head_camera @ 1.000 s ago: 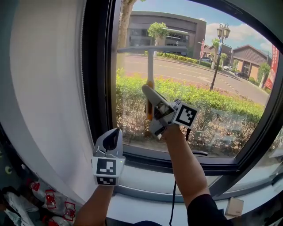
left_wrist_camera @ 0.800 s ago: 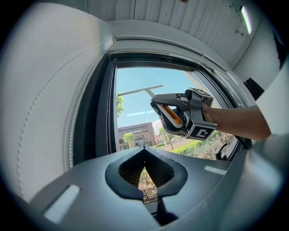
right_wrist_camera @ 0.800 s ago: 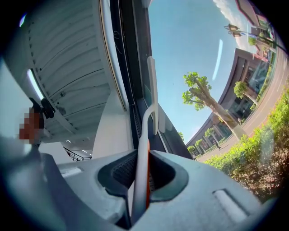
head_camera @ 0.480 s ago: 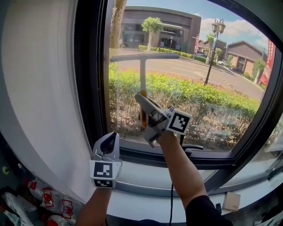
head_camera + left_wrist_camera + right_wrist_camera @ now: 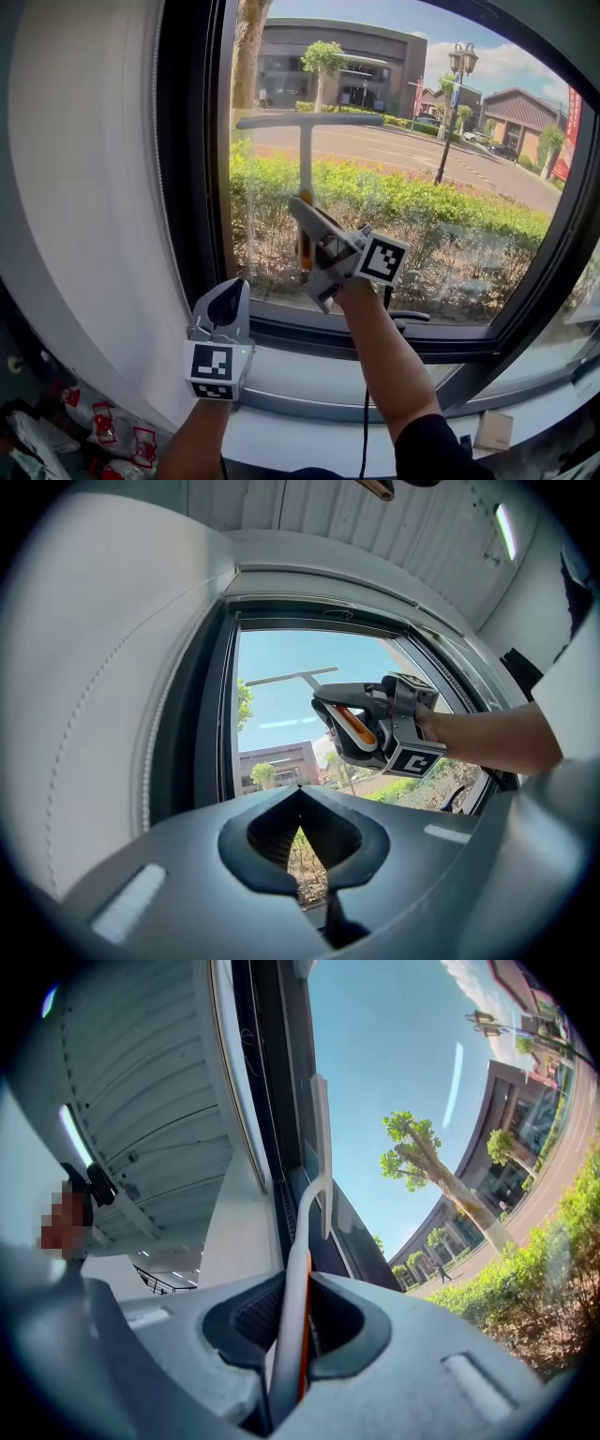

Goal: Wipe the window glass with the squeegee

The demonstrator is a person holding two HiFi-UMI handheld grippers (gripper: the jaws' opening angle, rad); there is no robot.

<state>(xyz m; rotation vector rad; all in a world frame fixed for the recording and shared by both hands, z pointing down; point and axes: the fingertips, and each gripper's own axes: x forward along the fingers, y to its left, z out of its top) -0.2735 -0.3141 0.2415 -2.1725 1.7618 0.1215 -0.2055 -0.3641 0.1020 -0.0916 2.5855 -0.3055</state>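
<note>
Squeegee (image 5: 306, 159) upright before the window glass (image 5: 450, 159), blade crosswise at the top near the pane's left edge, orange-and-white handle pinched between the jaws of the right gripper (image 5: 307, 225). Left gripper (image 5: 228, 292) low beside the dark window frame (image 5: 199, 206), above the sill (image 5: 309, 380), jaws pressed together on nothing.

Likely trouble from here:
- Handle twisting in a narrow pinch far below the blade, leaving one blade end lifted and streaks on the glass.
- Blade end catching on the frame, being so close to it, and knocking the handle askew or out of the grip.
- Too light a press, giving a stroke that skips. Blade contact with the pane not certain from any view.

Head view: whole layout, both grippers, blade level against the street scene outside, white curtain (image 5: 84, 206) left of the frame.

Right gripper view: handle (image 5: 298, 1316) seated between the ribbed pads, blade seen edge-on close to the frame, detail missing from the head view.

Left gripper view: own tips (image 5: 300, 787) meeting with only a small gap behind them, plus a side look at the right gripper (image 5: 375, 728) from below.
</note>
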